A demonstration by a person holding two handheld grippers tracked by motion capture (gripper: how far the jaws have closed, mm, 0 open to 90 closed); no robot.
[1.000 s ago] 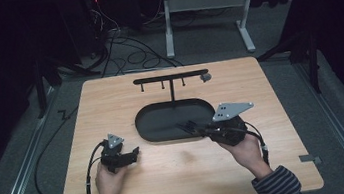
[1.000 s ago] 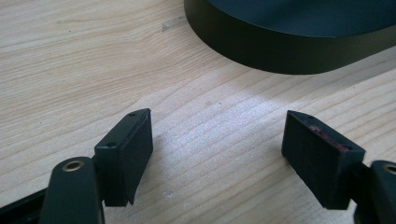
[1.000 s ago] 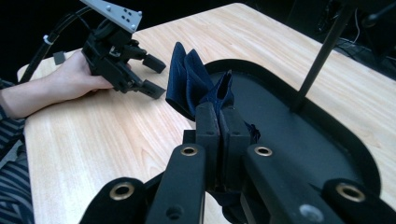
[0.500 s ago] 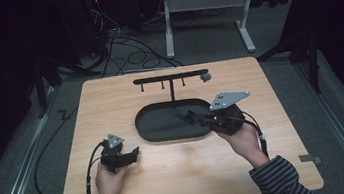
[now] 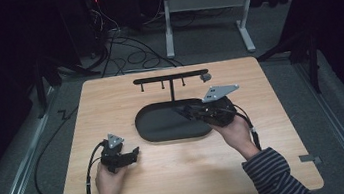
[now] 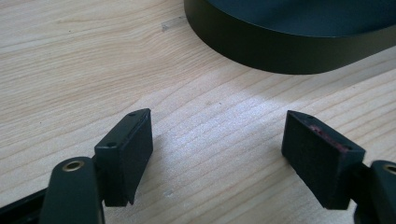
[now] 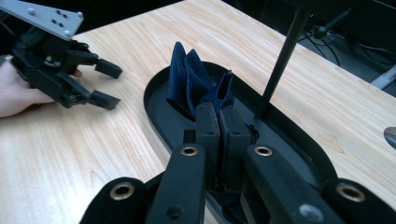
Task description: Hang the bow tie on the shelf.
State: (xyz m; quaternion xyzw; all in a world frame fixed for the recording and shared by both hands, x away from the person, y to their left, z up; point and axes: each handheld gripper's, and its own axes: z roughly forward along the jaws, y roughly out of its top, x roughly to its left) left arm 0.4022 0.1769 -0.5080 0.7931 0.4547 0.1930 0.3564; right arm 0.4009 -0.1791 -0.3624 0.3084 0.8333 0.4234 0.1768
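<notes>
1. The step in hand looks like carrying a small piece of dark blue cloth [image 7: 196, 86] over the black oval tray [image 5: 154, 132] that forms the base of a stand with a hook bar [image 5: 170, 77].
2. The right gripper [image 5: 188, 111] has its jaws closed on the cloth: in the right gripper view the two pads press together with the folded fabric standing up out of them, above the tray's inner floor and near the upright post [image 7: 282, 60].
3. The left gripper [image 5: 134, 153] rests on the counter [image 5: 275, 129] just beside the tray's near-left rim, apart from it. Its jaws stand wide open with nothing between them; the left gripper view shows bare wood there and the tray wall [image 6: 261, 51] ahead.
4. My reading is that the cloth is meant either for the hook bar above or for the tray; the pictures do not settle which.
5. The next move calls for keeping the grip firm while steering clear of the post, then raising or lowering the cloth to its place.
6. The left gripper could steady the tray if the stand tips.
</notes>
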